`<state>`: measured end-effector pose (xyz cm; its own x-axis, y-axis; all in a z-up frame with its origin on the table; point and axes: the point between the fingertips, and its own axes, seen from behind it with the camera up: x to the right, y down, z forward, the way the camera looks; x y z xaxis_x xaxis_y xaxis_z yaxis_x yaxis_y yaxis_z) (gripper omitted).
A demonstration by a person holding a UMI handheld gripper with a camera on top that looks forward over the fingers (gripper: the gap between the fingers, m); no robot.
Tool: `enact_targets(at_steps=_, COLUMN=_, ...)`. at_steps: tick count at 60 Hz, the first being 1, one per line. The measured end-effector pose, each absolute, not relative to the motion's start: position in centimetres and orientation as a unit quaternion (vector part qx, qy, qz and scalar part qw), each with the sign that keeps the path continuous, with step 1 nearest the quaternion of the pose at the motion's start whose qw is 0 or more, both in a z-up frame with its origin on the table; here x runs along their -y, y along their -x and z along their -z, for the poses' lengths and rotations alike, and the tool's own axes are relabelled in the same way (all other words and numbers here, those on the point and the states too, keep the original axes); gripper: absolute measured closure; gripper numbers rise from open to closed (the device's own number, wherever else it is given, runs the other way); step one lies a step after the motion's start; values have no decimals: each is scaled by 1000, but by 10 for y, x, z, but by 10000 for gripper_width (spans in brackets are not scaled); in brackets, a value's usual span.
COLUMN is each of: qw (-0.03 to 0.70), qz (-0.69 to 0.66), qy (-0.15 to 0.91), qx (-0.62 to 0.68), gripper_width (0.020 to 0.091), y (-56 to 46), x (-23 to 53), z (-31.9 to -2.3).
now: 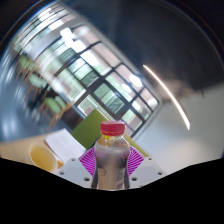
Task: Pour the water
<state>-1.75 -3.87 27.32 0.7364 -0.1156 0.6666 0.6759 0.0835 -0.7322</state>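
Note:
A clear plastic bottle [110, 158] with a red cap and a yellow band at its neck stands upright between my fingers. My gripper [110, 162] is shut on the bottle, with both purple pads [90, 160] pressed against its sides. The bottle's lower part is hidden below the fingers. A yellow cup [41, 155] shows to the left of the fingers, on a pale surface. The view is tilted, so the bottle is lifted and the room behind it slants.
A pale tabletop [62, 145] lies left of the bottle, with a green patch [92, 127] just beyond it. Large windows with dark frames [100, 85] fill the background. A thin bright curved streak [170, 95] runs at the right.

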Motion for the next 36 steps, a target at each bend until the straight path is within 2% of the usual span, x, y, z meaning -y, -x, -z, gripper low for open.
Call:
enact_targets(at_steps=4, qw=736, qz=132, qy=654, qx=117, gripper_width=752, y=31, x=53, z=-253)
enact_targets(at_steps=5, qw=747, qz=85, qy=654, qx=85, gripper_width=752, y=8, x=48, z=-240)
enact_targets(at_steps=6, qw=743, qz=53, qy=664, qx=65, gripper_width=752, y=3, x=66, z=-243)
enact_targets(at_steps=10, qw=728, qz=-37, qy=684, qx=-7, gripper_width=752, y=-4, x=82, z=-215)
enact_targets(at_steps=11, qw=729, qz=-48, qy=683, qx=-16, gripper_width=752, y=-8, x=73, z=-201)
enact_targets(at_steps=24, qw=708, qz=-60, qy=703, qx=-34, gripper_width=750, y=-39, x=115, z=-161)
enact_targets(at_steps=27, qw=700, qz=-51, qy=712, qx=-29, gripper_width=720, y=-44, x=126, z=-154)
enact_targets(at_steps=29, qw=710, qz=-48, qy=703, qx=-21, gripper_width=741, y=-51, x=144, z=-159)
enact_targets(at_steps=31, qw=707, qz=-42, qy=706, qx=-10, gripper_width=738, y=-48, x=125, z=-150)
enact_targets(at_steps=36, qw=707, qz=-24, qy=706, qx=11, gripper_width=739, y=-56, x=140, z=-156)
